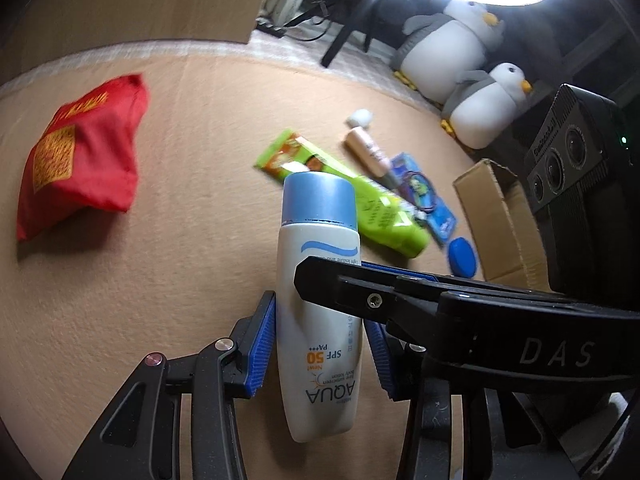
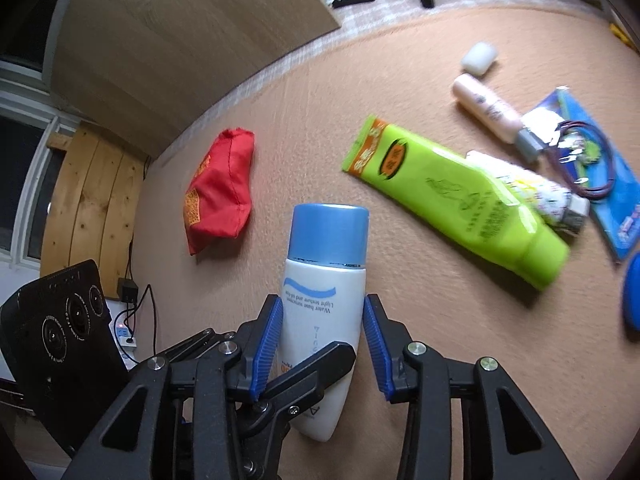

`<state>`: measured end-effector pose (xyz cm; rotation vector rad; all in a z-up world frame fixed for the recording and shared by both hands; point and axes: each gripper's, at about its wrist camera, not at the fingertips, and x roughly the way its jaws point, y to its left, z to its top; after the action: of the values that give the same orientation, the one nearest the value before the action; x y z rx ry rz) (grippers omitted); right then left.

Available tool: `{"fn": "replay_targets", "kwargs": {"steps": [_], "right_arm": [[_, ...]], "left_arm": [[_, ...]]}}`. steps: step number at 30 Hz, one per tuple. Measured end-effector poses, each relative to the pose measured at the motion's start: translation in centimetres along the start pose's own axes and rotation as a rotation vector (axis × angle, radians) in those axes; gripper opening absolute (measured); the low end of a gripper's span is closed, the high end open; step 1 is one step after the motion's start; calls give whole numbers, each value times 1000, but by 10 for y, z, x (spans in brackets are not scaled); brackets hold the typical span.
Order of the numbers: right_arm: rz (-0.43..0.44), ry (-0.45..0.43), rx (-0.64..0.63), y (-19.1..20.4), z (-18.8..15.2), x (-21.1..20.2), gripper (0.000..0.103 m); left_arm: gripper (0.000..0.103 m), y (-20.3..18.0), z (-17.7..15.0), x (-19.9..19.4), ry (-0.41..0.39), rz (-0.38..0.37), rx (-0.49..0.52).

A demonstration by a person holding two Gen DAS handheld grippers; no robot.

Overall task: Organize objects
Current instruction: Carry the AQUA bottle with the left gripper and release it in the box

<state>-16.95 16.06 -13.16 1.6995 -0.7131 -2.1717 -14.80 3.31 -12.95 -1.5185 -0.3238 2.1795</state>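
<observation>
A white sunscreen bottle point(image 1: 320, 240) with a light-blue cap sits between both pairs of blue pads, cap pointing away from the cameras. My left gripper point(image 1: 320, 320) is shut on its lower body, pads pressing on both sides. My right gripper point(image 2: 322, 320) is shut on the same bottle point(image 2: 324, 280) a little nearer the cap. One black right finger point(image 1: 360, 296) crosses in front of the bottle in the left wrist view. A left finger point(image 2: 316, 364) crosses it in the right wrist view. The bottle's bottom end is partly hidden by the fingers.
On the peach carpet point(image 2: 400, 340) lie a red pouch point(image 2: 220, 192), a green tube point(image 2: 460, 200), a pink bottle point(image 2: 488, 108), a white cap point(image 2: 480, 58), a small patterned tube point(image 2: 532, 196), a blue card point(image 2: 592, 168) and a blue lid point(image 1: 462, 258). A cardboard box point(image 1: 496, 216) stands at the right.
</observation>
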Motion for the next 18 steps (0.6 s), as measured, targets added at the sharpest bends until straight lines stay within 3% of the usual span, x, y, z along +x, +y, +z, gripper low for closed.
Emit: {"fn": "replay_targets", "kwargs": {"steps": [9, 18], "right_arm": [[-23, -85, 9, -29, 0, -62, 38], [-63, -181, 71, -88, -6, -134, 38]], "left_arm": [[46, -69, 11, 4, -19, -48, 72], [46, -158, 19, 32, -4, -126, 158]]}}
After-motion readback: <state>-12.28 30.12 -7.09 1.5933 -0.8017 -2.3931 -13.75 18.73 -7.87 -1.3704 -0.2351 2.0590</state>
